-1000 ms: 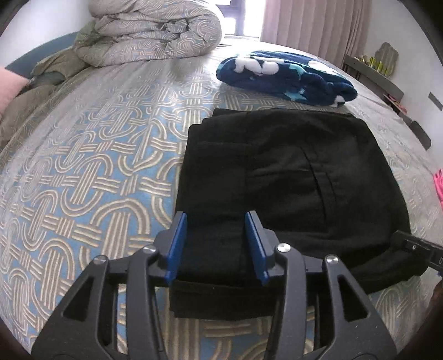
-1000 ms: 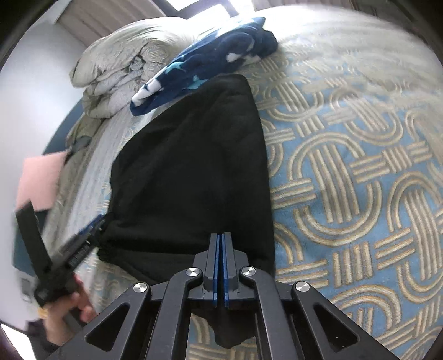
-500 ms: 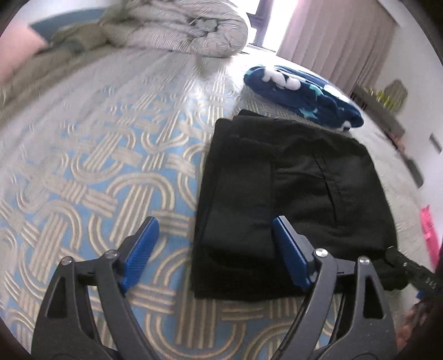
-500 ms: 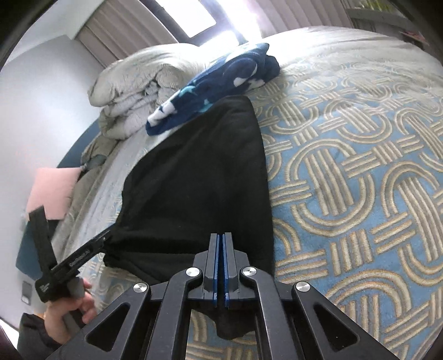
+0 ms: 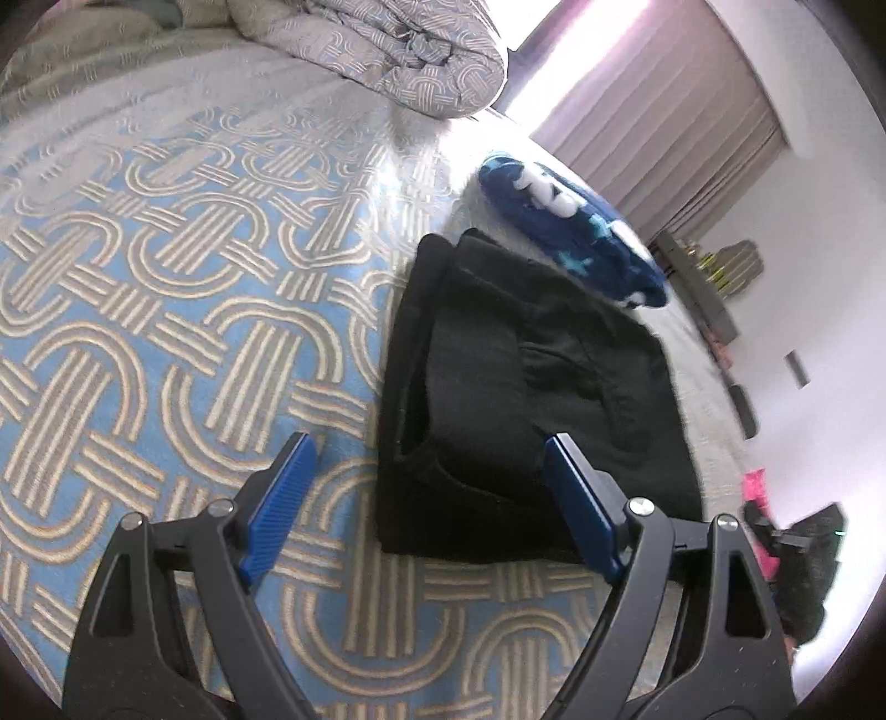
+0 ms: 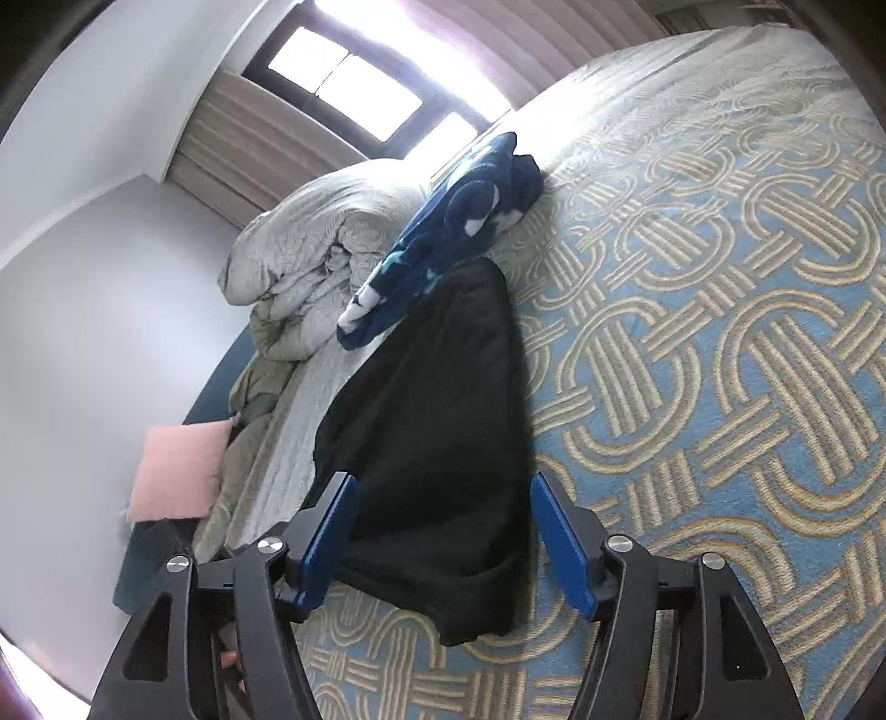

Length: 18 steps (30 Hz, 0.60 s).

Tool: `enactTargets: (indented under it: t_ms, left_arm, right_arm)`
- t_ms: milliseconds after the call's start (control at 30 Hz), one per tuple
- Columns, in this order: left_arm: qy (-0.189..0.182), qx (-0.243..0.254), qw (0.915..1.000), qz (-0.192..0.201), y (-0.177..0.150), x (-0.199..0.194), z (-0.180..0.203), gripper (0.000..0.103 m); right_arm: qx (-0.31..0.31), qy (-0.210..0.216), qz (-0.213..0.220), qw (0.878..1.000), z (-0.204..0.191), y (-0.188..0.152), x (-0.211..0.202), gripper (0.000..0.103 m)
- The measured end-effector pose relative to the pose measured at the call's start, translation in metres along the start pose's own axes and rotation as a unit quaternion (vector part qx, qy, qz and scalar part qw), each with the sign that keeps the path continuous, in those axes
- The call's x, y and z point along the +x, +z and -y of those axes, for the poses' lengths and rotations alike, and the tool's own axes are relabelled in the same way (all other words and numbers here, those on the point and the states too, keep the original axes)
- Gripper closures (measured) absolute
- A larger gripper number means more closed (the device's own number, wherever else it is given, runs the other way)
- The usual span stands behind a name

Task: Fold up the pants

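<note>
The black pants [image 5: 531, 387] lie folded into a flat rectangle on the patterned bedspread [image 5: 183, 310]. My left gripper [image 5: 429, 451] is open, with its blue pads wide apart; the near left corner of the pants shows between them, untouched. In the right wrist view the same pants [image 6: 437, 437] stretch away from me. My right gripper [image 6: 440, 493] has its jaws opening, and the near end of the pants lies between the pads without being pressed. Part of the right gripper shows at the far right edge of the left wrist view, blurred.
A dark blue patterned garment [image 5: 570, 232] lies just beyond the pants. A rolled grey duvet [image 5: 387, 50] sits at the far end of the bed, and a pink pillow [image 6: 177, 471] lies at its left side. Curtains [image 5: 653, 133] and a window are behind.
Both grippers let go of the pants and opened wide. The left one pulled back and rolled; the right one drew back a little. The pants now lie flat on the bed.
</note>
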<state>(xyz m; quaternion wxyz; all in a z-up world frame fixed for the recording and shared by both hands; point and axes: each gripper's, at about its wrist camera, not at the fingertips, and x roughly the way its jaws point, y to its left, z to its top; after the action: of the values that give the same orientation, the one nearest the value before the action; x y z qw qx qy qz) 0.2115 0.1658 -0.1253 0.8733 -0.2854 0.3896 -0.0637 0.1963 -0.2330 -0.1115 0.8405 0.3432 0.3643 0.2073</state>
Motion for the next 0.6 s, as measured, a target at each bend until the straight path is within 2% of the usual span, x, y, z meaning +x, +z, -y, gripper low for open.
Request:
enactTargets:
  t_ms: [67,167,200,267,433,533,600]
  left_arm:
    - [-0.019,0.013,0.9997,-0.013,0.005,-0.002,0.002,0.019]
    - [-0.018,0.037,0.9987,-0.03,0.019,0.0,0.009,0.019]
    - [-0.019,0.034,0.9985,-0.037,0.024,0.002,0.009,0.019]
    - [-0.045,0.012,0.9977,-0.05,0.039,0.007,0.006,0.019]
    - [-0.043,-0.01,0.9968,-0.067,0.066,0.019,-0.001,0.019]
    - [-0.055,-0.04,0.9934,-0.092,0.077,0.033,-0.01,0.019]
    - [-0.054,-0.057,0.9894,-0.122,0.08,0.044,-0.015,0.019]
  right_arm:
    - [0.004,-0.004,-0.02,1.0,-0.001,0.007,0.003,0.035]
    - [-0.005,-0.033,-0.057,0.998,-0.001,0.02,0.013,0.034]
    - [-0.006,-0.044,-0.066,0.997,-0.001,0.026,0.017,0.033]
    - [0.0,-0.049,-0.08,0.996,0.002,0.035,0.025,0.031]
    - [0.026,-0.032,-0.115,0.993,0.009,0.057,0.048,0.03]
    - [0.023,-0.031,-0.135,0.99,0.008,0.063,0.061,0.029]
    - [0.022,-0.031,-0.143,0.989,0.007,0.067,0.069,0.027]
